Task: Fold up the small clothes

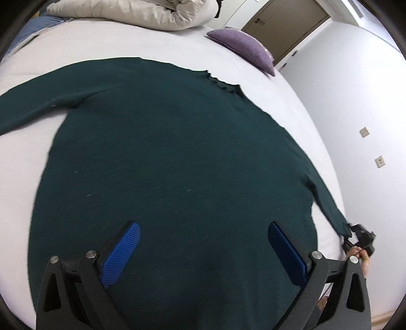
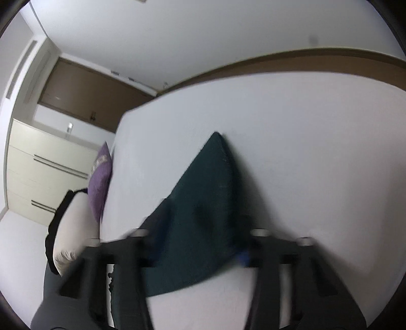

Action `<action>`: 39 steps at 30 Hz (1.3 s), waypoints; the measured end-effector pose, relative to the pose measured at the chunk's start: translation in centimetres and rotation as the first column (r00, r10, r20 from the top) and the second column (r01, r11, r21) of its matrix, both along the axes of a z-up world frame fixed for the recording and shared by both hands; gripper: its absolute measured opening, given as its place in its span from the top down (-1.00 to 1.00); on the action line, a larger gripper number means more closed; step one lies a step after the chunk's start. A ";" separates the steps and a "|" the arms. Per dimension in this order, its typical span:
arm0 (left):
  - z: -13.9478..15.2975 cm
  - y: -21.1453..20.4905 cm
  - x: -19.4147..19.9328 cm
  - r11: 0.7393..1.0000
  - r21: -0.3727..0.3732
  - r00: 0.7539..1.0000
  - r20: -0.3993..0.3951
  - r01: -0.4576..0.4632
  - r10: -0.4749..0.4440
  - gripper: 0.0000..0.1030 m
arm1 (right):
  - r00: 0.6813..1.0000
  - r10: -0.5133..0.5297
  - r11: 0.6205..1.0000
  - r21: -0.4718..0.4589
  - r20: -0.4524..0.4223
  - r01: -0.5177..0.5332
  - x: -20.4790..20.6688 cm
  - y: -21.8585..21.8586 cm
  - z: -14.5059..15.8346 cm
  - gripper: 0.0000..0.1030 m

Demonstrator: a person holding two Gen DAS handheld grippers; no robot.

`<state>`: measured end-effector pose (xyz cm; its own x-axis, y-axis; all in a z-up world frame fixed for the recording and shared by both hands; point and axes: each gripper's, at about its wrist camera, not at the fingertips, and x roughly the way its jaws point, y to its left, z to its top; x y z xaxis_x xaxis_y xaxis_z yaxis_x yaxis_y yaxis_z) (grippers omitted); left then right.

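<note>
Left gripper (image 1: 203, 243): my jaws stood wide apart over the sweater's lower body, nothing between them.
Right gripper (image 2: 198, 243): blurred; sleeve cloth lay between my fingers, couldn't tell if they were clamped.
Sweater (image 1: 172, 157): dark green, spread flat on the bed (image 1: 106, 48), sleeves out to both sides.
Right sleeve (image 2: 208, 193): stretched toward the bed's edge.
Pillow (image 1: 243, 47): purple, at the far edge.

White-sheeted bed (image 1: 152, 45); rolled duvet (image 1: 142, 12), purple cushion (image 1: 243, 48). Brown door (image 1: 284, 22), white walls, cream drawers (image 2: 45, 172).
</note>
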<state>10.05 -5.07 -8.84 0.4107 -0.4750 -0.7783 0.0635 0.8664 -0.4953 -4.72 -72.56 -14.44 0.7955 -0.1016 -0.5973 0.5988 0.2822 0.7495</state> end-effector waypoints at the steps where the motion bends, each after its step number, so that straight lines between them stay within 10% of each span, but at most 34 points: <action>1: 0.0 -0.1 0.3 1.000 -0.014 1.000 0.005 0.007 -0.007 -0.99 | 1.000 0.001 1.000 0.001 -0.013 -0.001 0.3 -0.2 -0.1 0.81; 10: -0.1 2.3 2.8 0.993 -0.116 0.999 0.035 -0.025 0.029 -0.99 | 0.966 0.257 0.941 -0.224 -0.010 -0.253 8.5 9.4 8.6 0.86; 17: 0.9 6.3 4.8 0.983 -0.159 0.991 0.080 -0.094 0.107 -0.99 | 0.761 0.649 0.718 -0.328 -0.004 -0.614 20.8 29.5 12.5 0.87; 24: -0.2 8.7 7.2 0.975 -0.182 0.988 0.064 -0.130 0.144 -0.99 | 0.591 0.783 0.529 -0.292 -0.195 -0.797 25.6 47.1 4.4 0.80; 26: -0.5 8.5 7.4 0.977 -0.179 0.990 0.060 -0.113 0.126 -0.99 | 0.571 0.790 0.520 -0.249 -0.226 -0.817 24.3 49.2 1.9 0.63; 28: -0.6 7.4 7.9 0.980 -0.176 0.993 0.062 -0.088 0.101 -0.99 | 0.546 0.812 0.505 -0.221 -0.205 -0.834 24.1 51.4 -0.3 0.06; 31: -1.1 4.9 9.2 0.987 -0.155 0.997 0.058 -0.048 0.058 -0.99 | 0.569 0.810 0.529 -0.244 -0.141 -0.813 21.3 50.8 0.7 -0.49; 39: -3.7 -1.1 14.2 0.996 -0.084 1.000 -0.003 0.006 -0.006 -0.93 | 0.679 0.734 0.669 -0.166 -0.007 -0.724 13.6 39.2 3.6 -0.50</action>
<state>24.28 -6.15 -12.50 0.4056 -0.5409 -0.7369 0.0670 0.8216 -0.5662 8.91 -33.38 -10.88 0.6839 0.4456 -0.5777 0.1145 0.7164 0.6882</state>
